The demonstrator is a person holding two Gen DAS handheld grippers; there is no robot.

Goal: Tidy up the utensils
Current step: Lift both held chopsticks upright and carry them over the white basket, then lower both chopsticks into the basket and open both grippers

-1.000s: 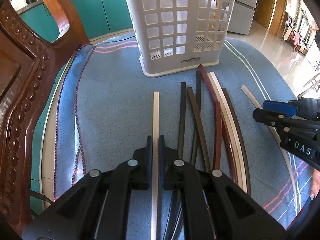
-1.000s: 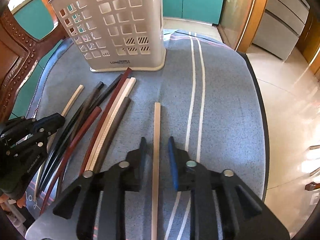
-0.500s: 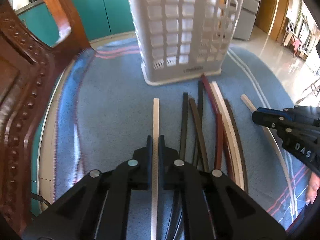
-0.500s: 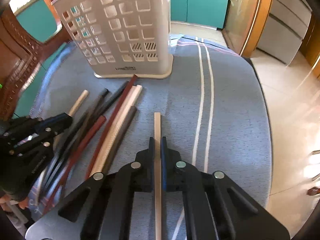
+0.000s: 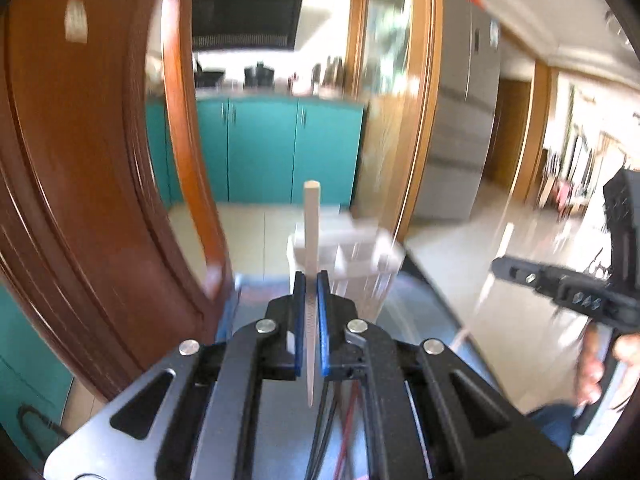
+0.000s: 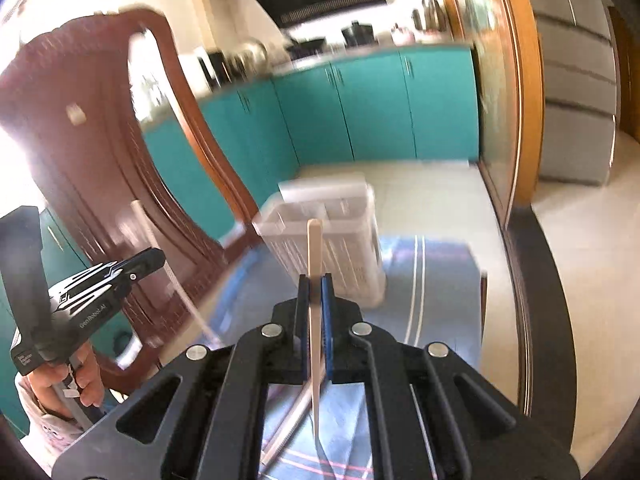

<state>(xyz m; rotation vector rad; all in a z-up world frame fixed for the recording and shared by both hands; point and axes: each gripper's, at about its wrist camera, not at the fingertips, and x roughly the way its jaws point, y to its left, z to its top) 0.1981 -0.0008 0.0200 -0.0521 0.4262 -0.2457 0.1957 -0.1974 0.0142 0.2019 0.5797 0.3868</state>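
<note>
**Both sticks lifted — heading for the basket**

Left gripper [image 5: 311, 280]: clamped on a white chopstick [image 5: 311, 232], tip poking up past the pads, tail hanging down behind the jaws. Right gripper [image 6: 316, 280]: jaws closed in over the last second, now pinched on a pale beige chopstick [image 6: 313, 248], held the same way.

Changed since a second ago: both sticks flat on the blue cloth then, right jaws open around theirs; now both clear of the table and pitched up, views badly blurred. Basket [image 5: 360, 256] was looming tall just ahead of the pile; now sits lower in both views, open top and inner dividers visible — grippers at or above rim height, short of it.

Remaining chopsticks [image 5: 340, 432] — dark and reddish — on the cloth on the near side of the basket, seen below the left jaws. Wooden chair [image 5: 100, 200] to the left of the basket, close to its rim.

Read: pickup done for this pair, transport in progress. Next up, tilting tips down over a basket compartment. Risks: thin sticks pivoting in the pads, snagging on a divider.
</note>
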